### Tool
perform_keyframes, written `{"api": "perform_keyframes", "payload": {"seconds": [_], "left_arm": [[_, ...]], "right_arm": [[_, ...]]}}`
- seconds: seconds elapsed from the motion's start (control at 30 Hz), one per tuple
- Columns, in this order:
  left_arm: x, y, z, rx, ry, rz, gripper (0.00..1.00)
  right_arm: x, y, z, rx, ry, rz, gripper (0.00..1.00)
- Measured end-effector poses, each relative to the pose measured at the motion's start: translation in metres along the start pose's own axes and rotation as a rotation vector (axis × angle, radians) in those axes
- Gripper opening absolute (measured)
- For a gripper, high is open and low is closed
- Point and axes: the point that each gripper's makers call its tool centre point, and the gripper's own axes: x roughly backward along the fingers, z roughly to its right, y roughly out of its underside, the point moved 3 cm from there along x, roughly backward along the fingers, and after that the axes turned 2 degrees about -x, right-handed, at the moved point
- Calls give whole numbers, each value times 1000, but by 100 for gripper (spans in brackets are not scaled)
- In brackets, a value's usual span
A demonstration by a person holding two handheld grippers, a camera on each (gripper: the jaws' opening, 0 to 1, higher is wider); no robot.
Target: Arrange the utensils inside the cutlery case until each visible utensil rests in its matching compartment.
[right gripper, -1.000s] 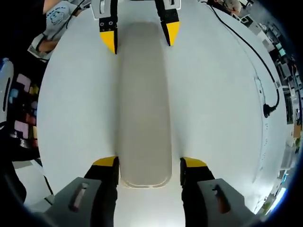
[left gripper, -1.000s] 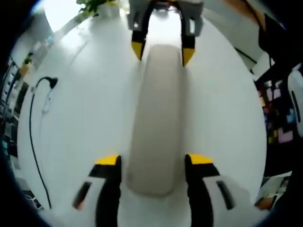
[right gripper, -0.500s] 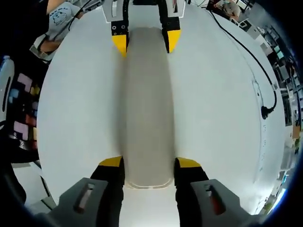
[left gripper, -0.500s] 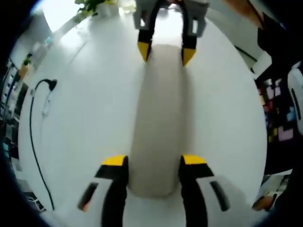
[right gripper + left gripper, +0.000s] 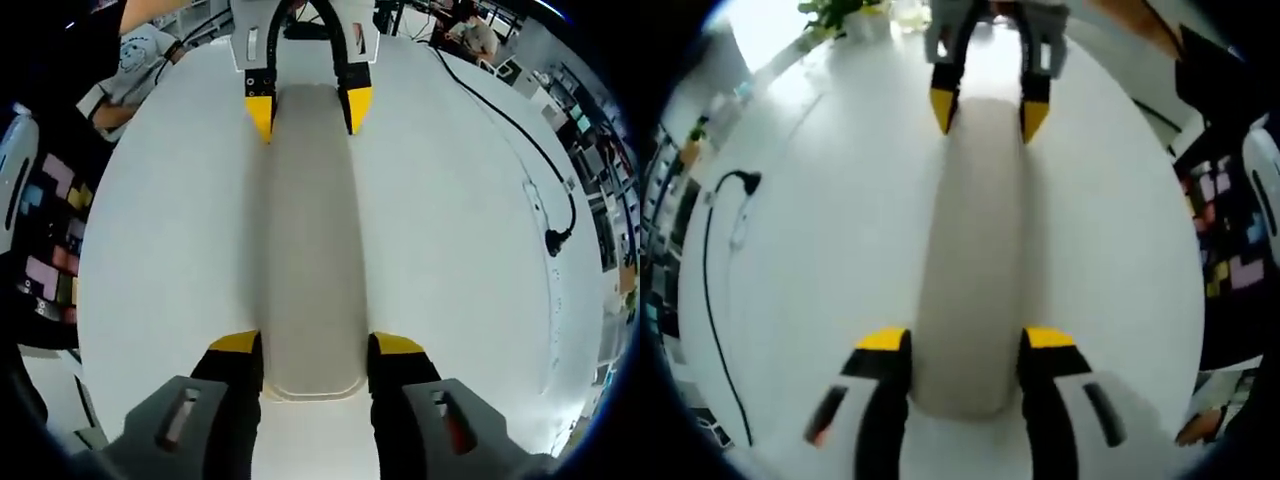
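Note:
A long, closed beige cutlery case (image 5: 975, 250) lies lengthwise on the white table (image 5: 820, 250). No utensils are visible outside it. In the left gripper view my left gripper (image 5: 965, 345) is shut on the case's near end, its yellow-tipped jaws pressed against both sides. My right gripper (image 5: 985, 105) grips the far end. In the right gripper view the case (image 5: 310, 230) runs away from my right gripper (image 5: 315, 345), which is shut on its near end. My left gripper (image 5: 308, 105) clamps the opposite end. Whether the case rests on the table or is raised, I cannot tell.
A black cable (image 5: 710, 260) runs along the table's left side, and a plant (image 5: 835, 15) stands at the far edge. Coloured blocks (image 5: 1225, 230) sit beyond the right edge. In the right gripper view a cable (image 5: 530, 150) crosses the right side, and a person's sleeve (image 5: 130, 60) is at upper left.
Both grippers have narrowed from standing wide beside the case ends to pressing against its sides. The case has stayed along the same line.

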Motion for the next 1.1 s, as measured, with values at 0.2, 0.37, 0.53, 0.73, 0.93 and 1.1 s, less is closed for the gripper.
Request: {"api": "perform_keyframes", "payload": {"seconds": [0.2,0.37,0.53,0.73,0.93,1.1], "left_arm": [[3,-8,-9,-13,-14,32,45],[10,-21,-10,-17,-19,83,45],[10,-22,0,-7,7,100,44],[9,-19,14,-8,9,129,44],[8,-16,31,-15,6,131,44],[7,-12,43,4,12,140,44]], "right_arm": [[4,5,2,0,20,21,42],[15,13,5,4,10,45,42],[22,13,-6,7,-11,68,42],[25,12,-20,9,-5,105,42],[17,13,-29,13,-10,104,42],[13,14,-38,18,-29,113,42]]}}
